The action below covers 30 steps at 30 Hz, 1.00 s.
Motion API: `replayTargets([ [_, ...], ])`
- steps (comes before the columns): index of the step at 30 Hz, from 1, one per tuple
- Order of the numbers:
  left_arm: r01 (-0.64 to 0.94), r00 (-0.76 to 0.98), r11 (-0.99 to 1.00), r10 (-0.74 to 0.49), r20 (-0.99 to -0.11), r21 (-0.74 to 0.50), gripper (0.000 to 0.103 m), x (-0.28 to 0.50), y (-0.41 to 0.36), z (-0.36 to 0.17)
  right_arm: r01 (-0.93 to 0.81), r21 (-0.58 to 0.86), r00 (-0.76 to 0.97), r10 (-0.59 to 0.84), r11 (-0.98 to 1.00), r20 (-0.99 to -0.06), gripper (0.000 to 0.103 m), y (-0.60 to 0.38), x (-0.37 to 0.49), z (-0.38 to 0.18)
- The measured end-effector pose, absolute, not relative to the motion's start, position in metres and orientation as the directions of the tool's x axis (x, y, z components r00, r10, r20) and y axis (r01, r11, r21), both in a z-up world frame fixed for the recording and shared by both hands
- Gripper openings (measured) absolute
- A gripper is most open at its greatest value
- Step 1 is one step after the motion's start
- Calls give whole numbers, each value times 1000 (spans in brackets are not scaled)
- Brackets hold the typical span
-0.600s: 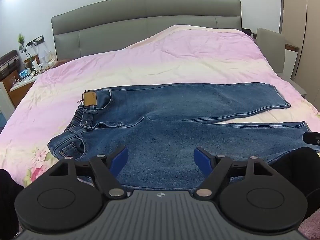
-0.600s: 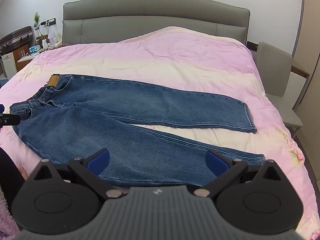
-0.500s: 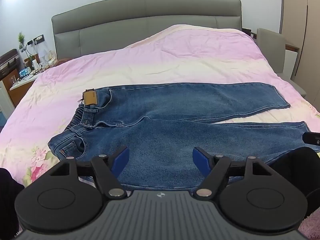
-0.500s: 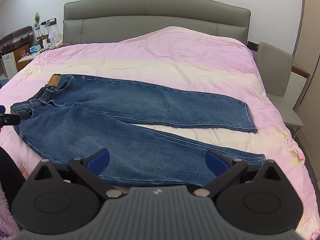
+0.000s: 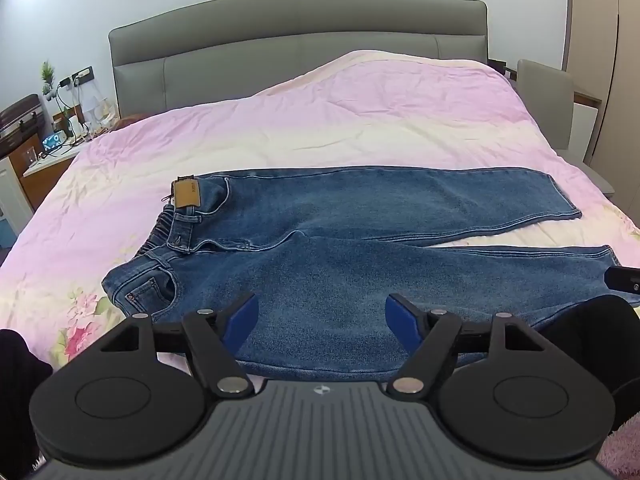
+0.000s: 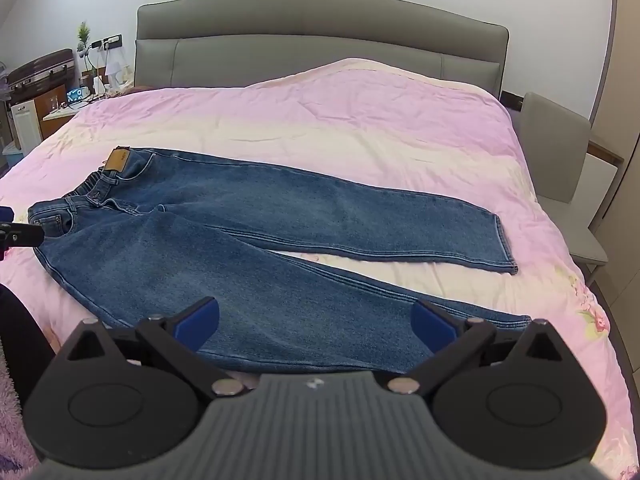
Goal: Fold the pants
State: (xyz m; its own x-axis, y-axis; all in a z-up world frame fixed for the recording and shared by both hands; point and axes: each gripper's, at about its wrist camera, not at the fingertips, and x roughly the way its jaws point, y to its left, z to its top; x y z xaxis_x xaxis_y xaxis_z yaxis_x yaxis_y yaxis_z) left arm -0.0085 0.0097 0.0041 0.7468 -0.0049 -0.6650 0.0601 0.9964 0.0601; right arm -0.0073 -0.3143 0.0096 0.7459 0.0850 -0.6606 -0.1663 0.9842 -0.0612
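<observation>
**Both jaws spread wide over unfolded jeans on the bed**

The left gripper [image 5: 322,316] has its jaws spread apart, the blue pads [image 5: 240,322] well clear of each other, and nothing is between them; they hang above the near leg of the jeans [image 5: 360,240] without touching the cloth. The right gripper [image 6: 316,322] has its jaws spread wider still, and they too are empty, poised over the lower part of that same near leg [image 6: 248,292].

The jeans lie flat and unfolded across the bed, front side up, waistband to the left and hems to the right. The two legs part in a narrow V, so a sliver of the cover shows between them toward the hems. A brown tag [image 5: 187,194] sits at the far corner of the waistband, and the elastic back of the waist shows gathered just below it. The near hem [image 6: 516,318] lies just beyond the right gripper's right pad.

Under the jeans is a pink and cream duvet [image 5: 340,120] with a floral print near its edges [image 5: 80,320]. Behind it stands a grey padded headboard [image 5: 296,40]. To the left is a bedside stand [image 6: 60,108] crowded with small items and cables, and to the right a grey chair [image 6: 560,152].
</observation>
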Motion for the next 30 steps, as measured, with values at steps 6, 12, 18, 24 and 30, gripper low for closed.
replayTargets([
  [6,62,745,996,-7,-667,59,85,-9,10,5,-167,-66,749,83,984,-658,98,-313,-7,12],
  [12,62,745,996,-8,-667,57,85,-8,10,6,-164,-71,748,77,984,-659,98,-312,-7,12],
  [18,63,743,996,-9,-669,57,85,-8,9,5,-164,-71,749,77,984,-658,98,-313,-8,13],
  [24,65,744,996,-6,-669,64,85,-7,7,4,-164,-75,748,74,984,-660,98,-313,-7,12],
  [30,66,741,996,-4,-672,67,85,-8,6,3,-156,-71,749,71,985,-659,98,-314,-8,13],
])
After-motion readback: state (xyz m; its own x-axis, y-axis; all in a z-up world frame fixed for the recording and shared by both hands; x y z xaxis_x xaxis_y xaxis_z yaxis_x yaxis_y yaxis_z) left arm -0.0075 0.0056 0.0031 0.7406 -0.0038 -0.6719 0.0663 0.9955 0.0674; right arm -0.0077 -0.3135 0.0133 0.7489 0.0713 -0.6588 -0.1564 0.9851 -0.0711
